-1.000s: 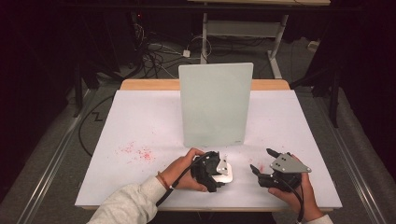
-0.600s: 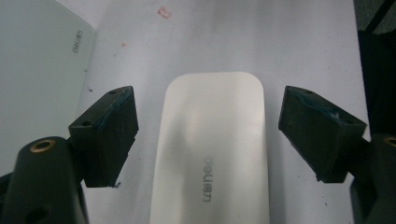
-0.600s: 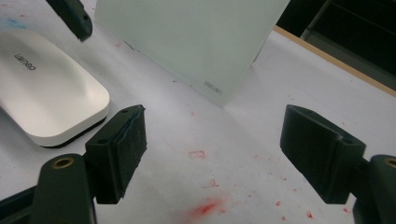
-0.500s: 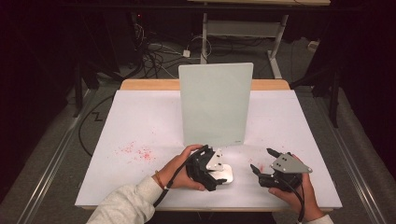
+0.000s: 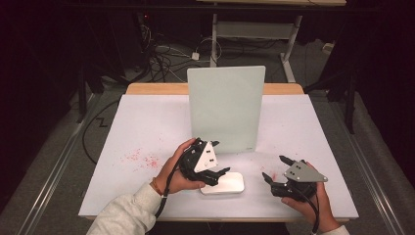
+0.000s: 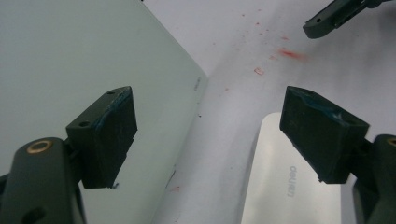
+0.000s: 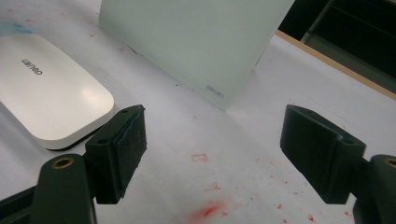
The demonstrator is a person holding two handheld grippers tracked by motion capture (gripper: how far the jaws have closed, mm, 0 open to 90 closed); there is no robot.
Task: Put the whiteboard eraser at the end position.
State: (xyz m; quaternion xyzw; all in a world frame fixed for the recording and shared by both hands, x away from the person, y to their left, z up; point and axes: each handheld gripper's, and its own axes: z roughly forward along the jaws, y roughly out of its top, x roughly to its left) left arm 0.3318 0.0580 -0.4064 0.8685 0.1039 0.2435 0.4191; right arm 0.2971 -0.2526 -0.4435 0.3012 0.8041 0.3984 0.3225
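A pale green-white board [image 5: 225, 110] stands upright mid-table, seen close in the left gripper view [image 6: 70, 56] and in the right gripper view [image 7: 196, 37]. A white rounded eraser block [image 5: 227, 183] marked "deli" lies flat in front of it near the table's front edge. My left gripper [image 5: 221, 156] hovers open just left of and above the block [image 6: 280, 186], between it and the board, with nothing between its fingers [image 6: 210, 130]. To the right of the block [image 7: 46, 93], my right gripper [image 5: 274, 168] is open and empty over the table [image 7: 212, 149].
The white table [image 5: 147, 127] carries red smudges at the left [image 5: 142, 159] and under the right gripper [image 7: 208, 210]. A wooden strip [image 5: 156, 89] edges the back. Cables and table legs lie on the dark floor beyond.
My left gripper has drawn back to the left and toward the board, off the white block, which now lies uncovered. The right gripper has hardly moved.
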